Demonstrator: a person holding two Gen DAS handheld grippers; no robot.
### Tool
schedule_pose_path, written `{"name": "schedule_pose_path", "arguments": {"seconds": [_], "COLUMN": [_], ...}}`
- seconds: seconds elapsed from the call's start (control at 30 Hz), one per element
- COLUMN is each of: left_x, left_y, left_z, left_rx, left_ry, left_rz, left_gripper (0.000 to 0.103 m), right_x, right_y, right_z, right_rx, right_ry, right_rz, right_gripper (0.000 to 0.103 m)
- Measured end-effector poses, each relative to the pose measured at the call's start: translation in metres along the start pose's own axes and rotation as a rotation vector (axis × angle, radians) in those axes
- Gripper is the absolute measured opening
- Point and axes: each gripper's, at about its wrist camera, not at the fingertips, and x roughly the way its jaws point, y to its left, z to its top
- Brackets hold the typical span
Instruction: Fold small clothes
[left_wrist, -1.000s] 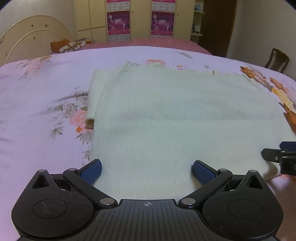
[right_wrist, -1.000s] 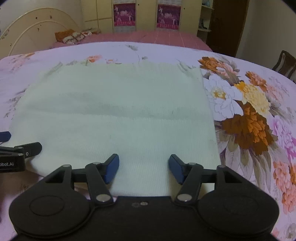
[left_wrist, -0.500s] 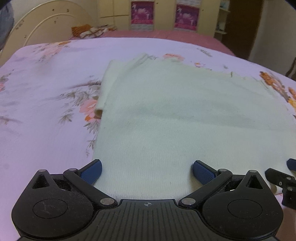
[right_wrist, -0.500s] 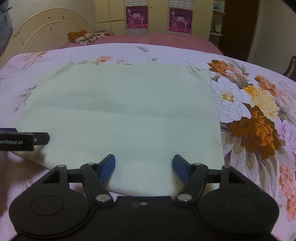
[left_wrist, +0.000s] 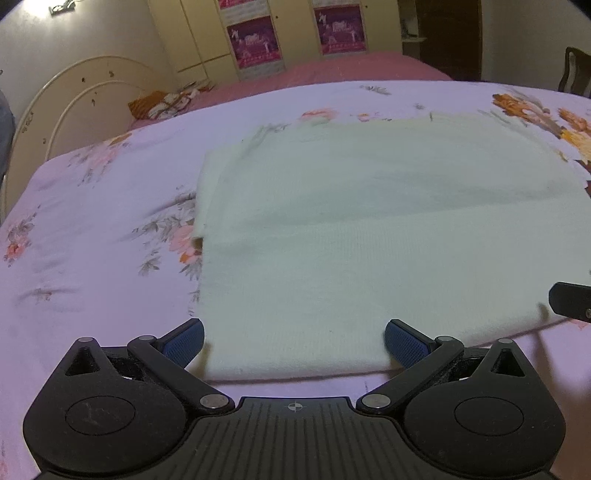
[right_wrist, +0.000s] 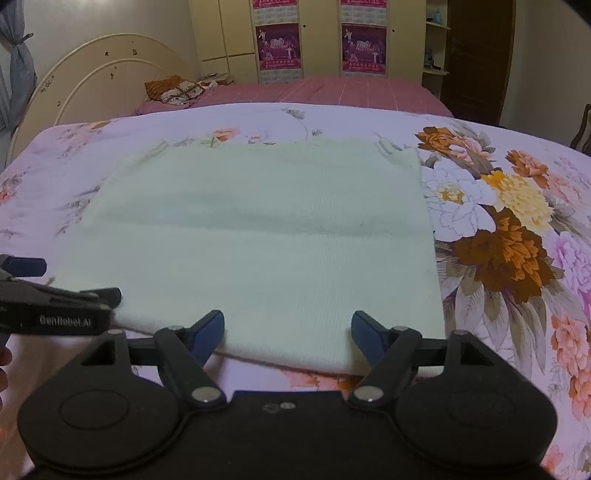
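Both grippers, left (left_wrist: 294, 341) & right (right_wrist: 287, 334), hang w/ jaws wide, empty; right's just been opening. Pale green garment (right_wrist: 266, 236) lies folded flat on floral bed (right_wrist: 517, 229).

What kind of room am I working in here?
Most likely a home bedroom: the pale green garment lies on a floral bedspread, with a curved cream headboard and wardrobe doors behind.

White lettering "GenRobot.AI", somewhat blurred, stands on the black body of the left gripper (right_wrist: 55, 291) at nine o'clock in the right wrist view; magenta posters (right_wrist: 279, 46) on the wardrobe doors at twelve o'clock carry print too small to read
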Motion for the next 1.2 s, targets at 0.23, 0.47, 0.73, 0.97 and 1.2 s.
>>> {"name": "schedule_pose_path", "arguments": {"seconds": [0.23, 0.47, 0.73, 0.97, 1.2], "left_x": [0.015, 0.025, 0.025, 0.015, 0.012], "left_y": [0.020, 0.022, 0.032, 0.047, 0.052], "left_z": [0.000, 0.001, 0.006, 0.004, -0.004], "left_rx": [-0.126, -0.151, -0.215, -0.317, -0.374], "left_ry": [0.032, 0.047, 0.096, 0.106, 0.131], "left_rz": [-0.084, -0.095, -0.135, -0.209, -0.242], "left_gripper": [0.103, 0.103, 0.103, 0.103, 0.103], "right_x": [0.004, 0.017, 0.018, 0.011, 0.013], "right_y": [-0.003, 0.001, 0.001, 0.004, 0.004], "right_z": [0.006, 0.007, 0.009, 0.015, 0.014], "right_rx": [0.023, 0.000, 0.009, 0.007, 0.013], "right_ry": [-0.002, 0.019, 0.015, -0.007, -0.003], "right_rz": [-0.021, -0.046, -0.042, -0.008, 0.012], "right_gripper": [0.075, 0.079, 0.079, 0.079, 0.079]}}
